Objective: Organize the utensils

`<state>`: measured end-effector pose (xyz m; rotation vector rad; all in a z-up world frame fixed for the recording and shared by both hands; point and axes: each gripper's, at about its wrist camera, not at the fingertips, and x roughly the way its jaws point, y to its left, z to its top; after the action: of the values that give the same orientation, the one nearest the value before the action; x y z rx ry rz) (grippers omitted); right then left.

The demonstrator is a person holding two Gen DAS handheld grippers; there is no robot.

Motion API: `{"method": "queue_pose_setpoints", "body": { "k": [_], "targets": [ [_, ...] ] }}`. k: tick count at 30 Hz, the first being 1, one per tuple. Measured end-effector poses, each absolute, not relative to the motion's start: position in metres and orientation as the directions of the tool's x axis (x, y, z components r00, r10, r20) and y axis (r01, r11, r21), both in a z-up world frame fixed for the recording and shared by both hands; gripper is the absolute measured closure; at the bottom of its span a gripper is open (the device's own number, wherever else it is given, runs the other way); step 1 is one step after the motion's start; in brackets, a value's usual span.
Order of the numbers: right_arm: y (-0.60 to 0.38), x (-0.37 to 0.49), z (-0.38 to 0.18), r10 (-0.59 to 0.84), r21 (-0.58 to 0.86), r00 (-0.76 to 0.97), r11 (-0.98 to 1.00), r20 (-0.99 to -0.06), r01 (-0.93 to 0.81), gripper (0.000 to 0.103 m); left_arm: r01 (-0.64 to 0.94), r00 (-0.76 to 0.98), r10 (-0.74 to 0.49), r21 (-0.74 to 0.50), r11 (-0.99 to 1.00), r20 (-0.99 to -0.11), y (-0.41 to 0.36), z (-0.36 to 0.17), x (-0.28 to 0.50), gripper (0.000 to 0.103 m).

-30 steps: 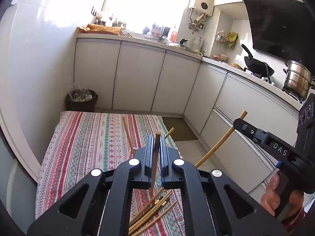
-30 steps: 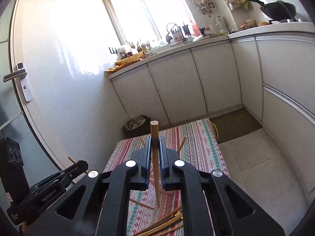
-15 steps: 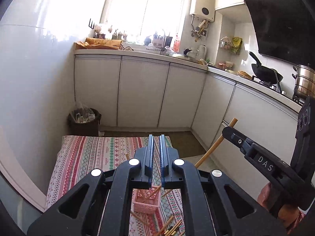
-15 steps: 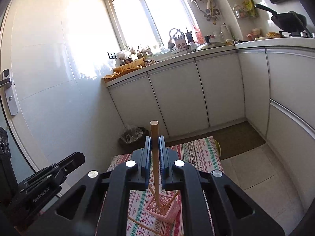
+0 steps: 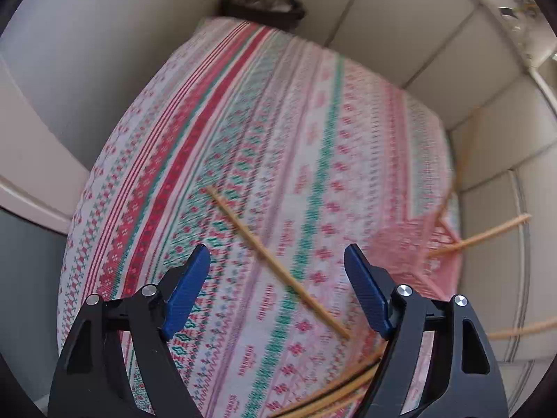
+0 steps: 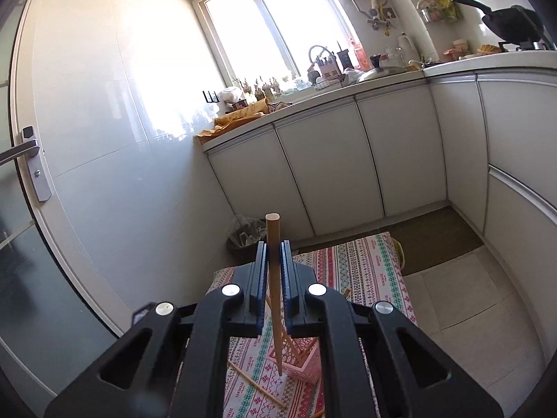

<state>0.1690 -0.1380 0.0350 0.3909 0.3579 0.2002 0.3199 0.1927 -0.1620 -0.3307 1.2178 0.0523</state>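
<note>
A: Wood on woven fabric first: loose chopstick (image 5: 250,235) flat and slantwise across the striped cloth (image 5: 243,104), somewhat blurred.

B: And the left gripper (image 5: 276,250)?

A: Tilted steeply down over that cloth. Jaws just been opening, now spread wide apart. Blue pads (image 5: 188,289) pressing on nothing. Loose chopstick seen between them, yet down on the cloth and ungripped.

B: Anything else close by?

A: Pink basket (image 5: 414,254) off to the right, smeared by blur, with leaning chopsticks (image 5: 487,233) poking out toward the right. Bundle of chopsticks (image 5: 341,390) at the near edge, partly hidden behind the right-hand finger.

B: Right gripper (image 6: 273,248), then?

A: Nearly level, looking across the kitchen. Jaws drawn together and clamped on the held chopstick (image 6: 272,230). Standing upright: thick end up, clear above the fingertips; thin tip down, in line with the near edge of the pink basket. Touching the basket or not, impossible to tell.

B: Farther off?

A: Bin (image 6: 243,235) just beyond the far end of the striped cloth, beside the white wall and the cabinet doors.
</note>
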Motion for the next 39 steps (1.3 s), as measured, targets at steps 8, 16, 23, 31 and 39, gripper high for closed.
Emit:
{"method": "queue_pose_setpoints", "body": {
  "k": [8,16,23,31,39],
  "targets": [
    [-0.156,0.165,0.027,0.249,0.429,0.905,0.899,-0.346,-0.083,0.095,-0.418,0.273,0.029,-0.092,0.904,-0.962,0.199,-0.229,0.362,0.027],
    [-0.169,0.168,0.017,0.243,0.456,0.894,0.888,-0.376,-0.050,0.095,-0.192,0.365,0.006,-0.069,0.979,-0.931,0.178,-0.228,0.357,0.095],
    [-0.154,0.165,0.011,0.255,0.436,0.877,0.898,-0.406,-0.060,0.095,0.052,0.643,-0.235,-0.264,0.963,-0.729,0.194,-0.147,0.247,0.099],
    [-0.123,0.144,-0.001,0.275,0.406,0.845,0.911,-0.458,-0.076,0.095,0.228,0.790,-0.288,-0.175,0.958,-0.541,0.158,-0.053,0.144,0.099],
    [-0.107,0.120,0.015,0.271,0.381,0.852,0.920,-0.449,-0.092,0.095,0.266,0.807,-0.286,-0.114,0.957,-0.518,0.144,-0.016,0.113,0.099]
  ]
}}
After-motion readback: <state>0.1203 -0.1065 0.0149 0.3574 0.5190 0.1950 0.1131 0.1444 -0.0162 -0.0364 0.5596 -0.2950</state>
